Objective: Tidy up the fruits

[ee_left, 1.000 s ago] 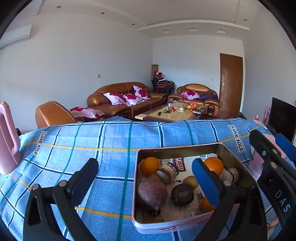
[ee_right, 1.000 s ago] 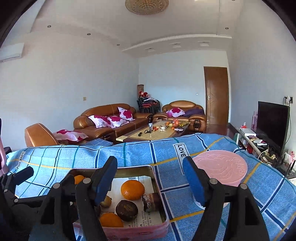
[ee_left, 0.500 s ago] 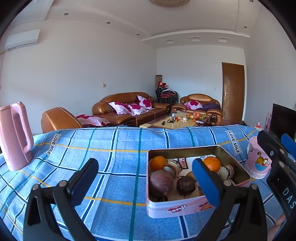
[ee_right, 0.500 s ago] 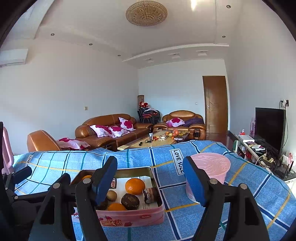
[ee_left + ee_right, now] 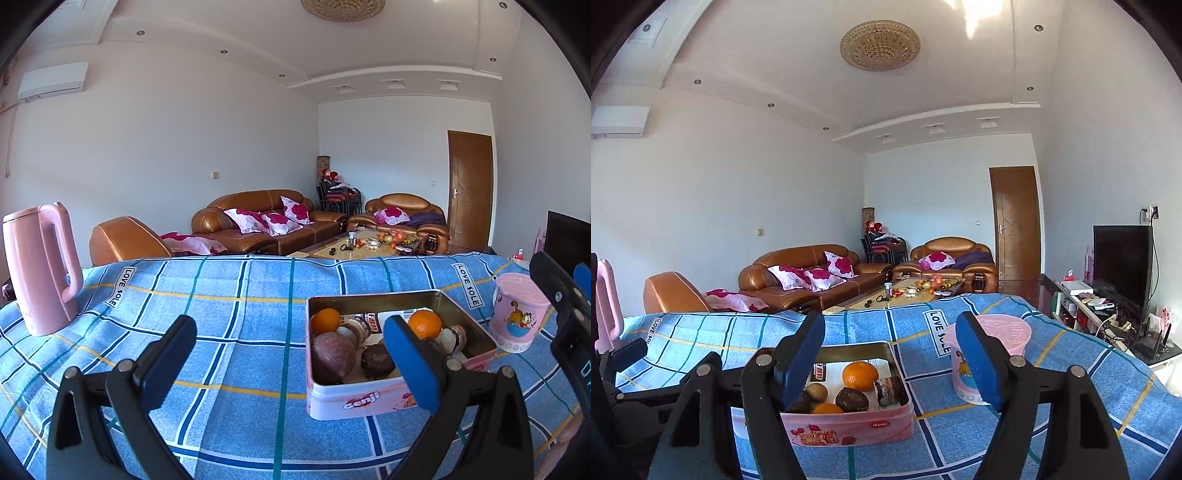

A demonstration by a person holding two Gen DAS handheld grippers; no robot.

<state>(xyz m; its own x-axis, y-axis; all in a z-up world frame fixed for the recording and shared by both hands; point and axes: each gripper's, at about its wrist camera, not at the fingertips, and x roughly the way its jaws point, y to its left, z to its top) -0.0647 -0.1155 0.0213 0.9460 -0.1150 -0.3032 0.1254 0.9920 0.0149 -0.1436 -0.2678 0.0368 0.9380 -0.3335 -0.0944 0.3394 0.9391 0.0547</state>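
A pink metal tin (image 5: 354, 400) (image 5: 849, 428) sits on the blue checked cloth and holds several fruits: oranges (image 5: 325, 320) (image 5: 860, 375), a dark reddish round fruit (image 5: 333, 357), a dark brown fruit (image 5: 376, 361) (image 5: 851, 399) and a kiwi (image 5: 816, 391). My left gripper (image 5: 291, 363) hovers open in front of the tin, its right pad over the tin's near right part. Open too, my right gripper (image 5: 892, 360) hangs near the tin, nothing between its pads. Neither touches anything.
A pink kettle (image 5: 40, 266) stands at the cloth's left. A pink lidded cup (image 5: 519, 312) (image 5: 990, 354) stands right of the tin. The covered table (image 5: 221, 314) ends at a far edge; sofas, a coffee table and a TV stand lie beyond.
Both grippers have drawn back from the tin and tilted up. The tin looks smaller and lower, and the kettle and cup have come fully into view. Jaws stay open.
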